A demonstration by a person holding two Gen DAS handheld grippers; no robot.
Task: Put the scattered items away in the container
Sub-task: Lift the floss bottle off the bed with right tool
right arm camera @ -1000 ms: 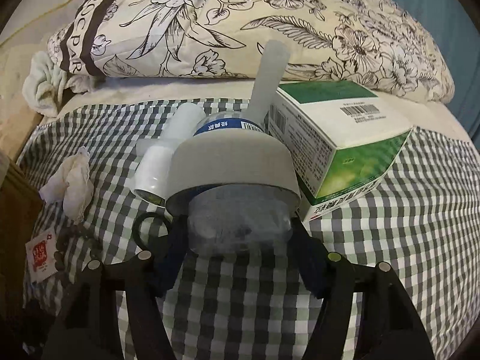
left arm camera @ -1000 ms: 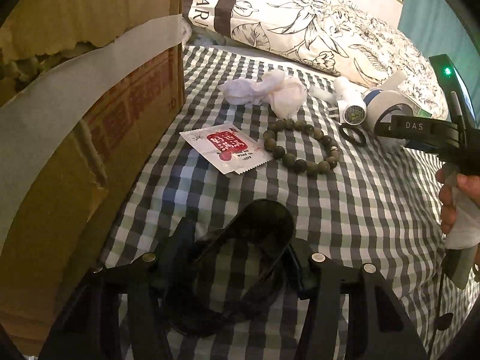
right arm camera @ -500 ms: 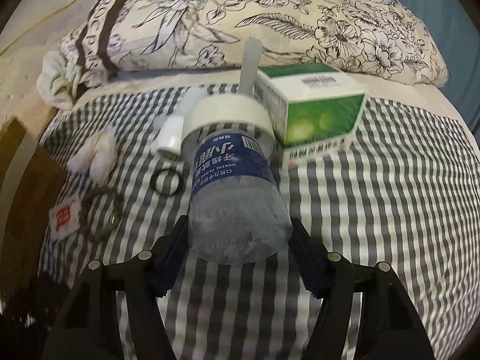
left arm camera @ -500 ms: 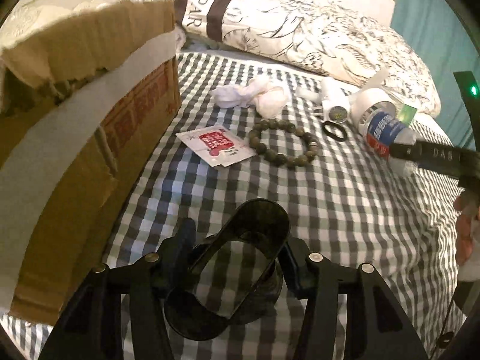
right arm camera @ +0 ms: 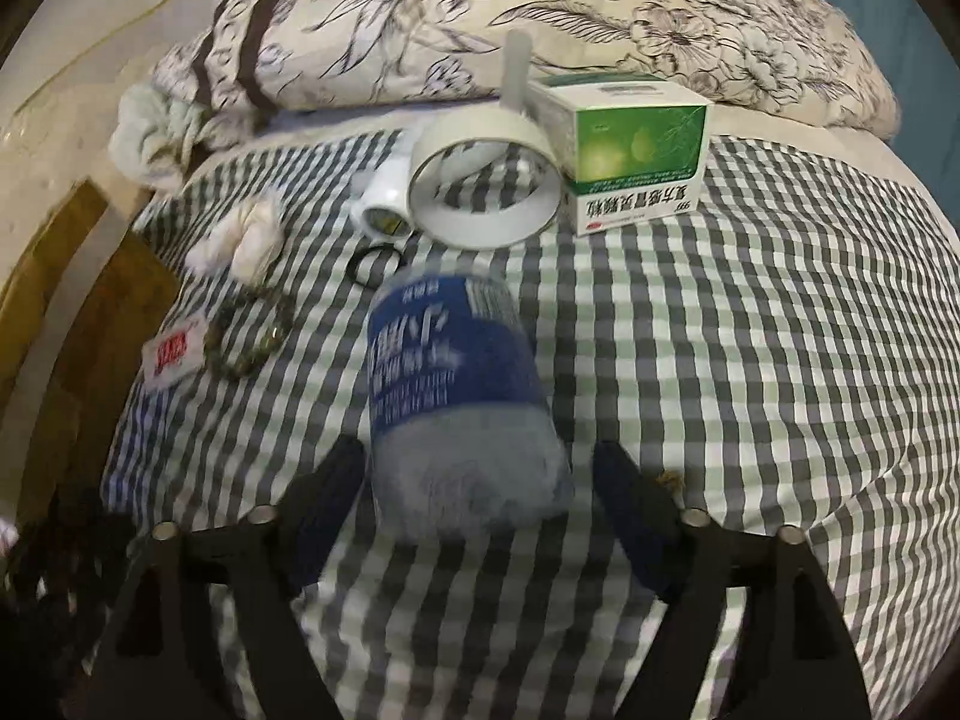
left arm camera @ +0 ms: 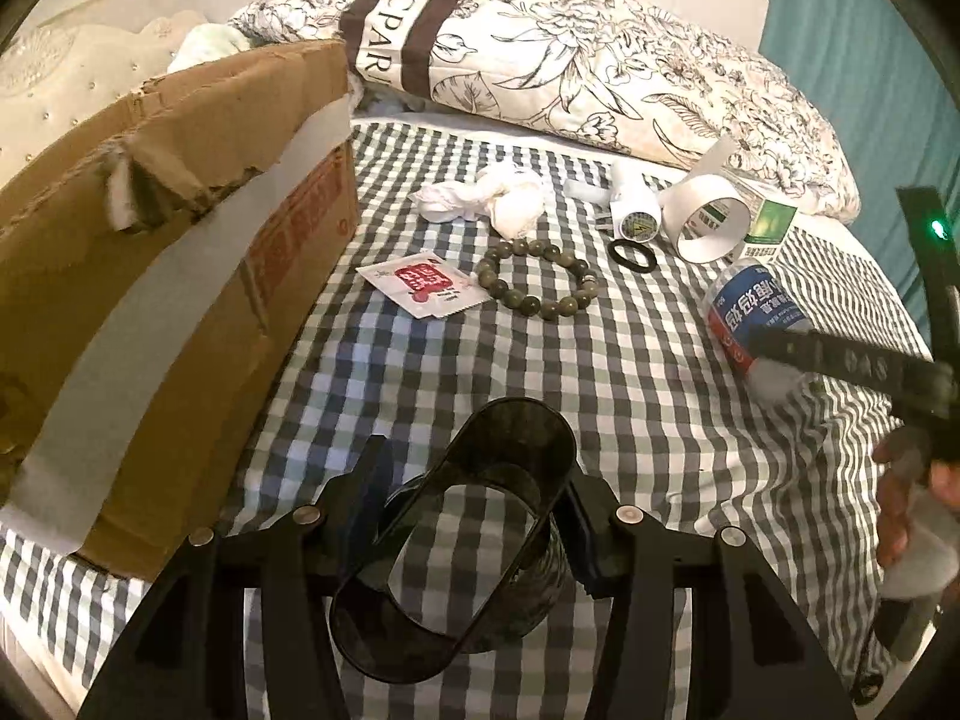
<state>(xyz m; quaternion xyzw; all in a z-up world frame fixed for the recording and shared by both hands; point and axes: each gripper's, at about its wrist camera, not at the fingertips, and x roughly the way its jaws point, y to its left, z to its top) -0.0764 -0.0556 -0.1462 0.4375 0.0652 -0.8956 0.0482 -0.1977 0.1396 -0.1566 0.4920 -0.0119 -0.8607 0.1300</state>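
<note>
In the left wrist view my left gripper (left arm camera: 474, 516) is shut on a dark oval band (left arm camera: 456, 552), held above the checked sheet beside the cardboard box (left arm camera: 150, 300). In the right wrist view my right gripper (right arm camera: 479, 456) has its jaws opening. A blue-labelled plastic bottle (right arm camera: 456, 396) lies blurred between them, with a gap showing on each side. The same bottle (left arm camera: 750, 312) appears at the right of the left wrist view, under the right gripper's finger. Scattered further back are a bead bracelet (left arm camera: 534, 282), a red-and-white sachet (left arm camera: 420, 282), a crumpled tissue (left arm camera: 486, 204) and a small black ring (left arm camera: 630, 253).
A white tape roll (right arm camera: 486, 234), a white plug (right arm camera: 384, 210) and a green-and-white carton (right arm camera: 636, 162) sit near the floral pillow (right arm camera: 480, 18). The open cardboard box fills the left side. A hand (left arm camera: 900, 498) grips the right tool's handle.
The right gripper drew the bottle out of the tape roll and back toward the camera, and its fingers have spread off it. The left gripper rose with the dark band.
</note>
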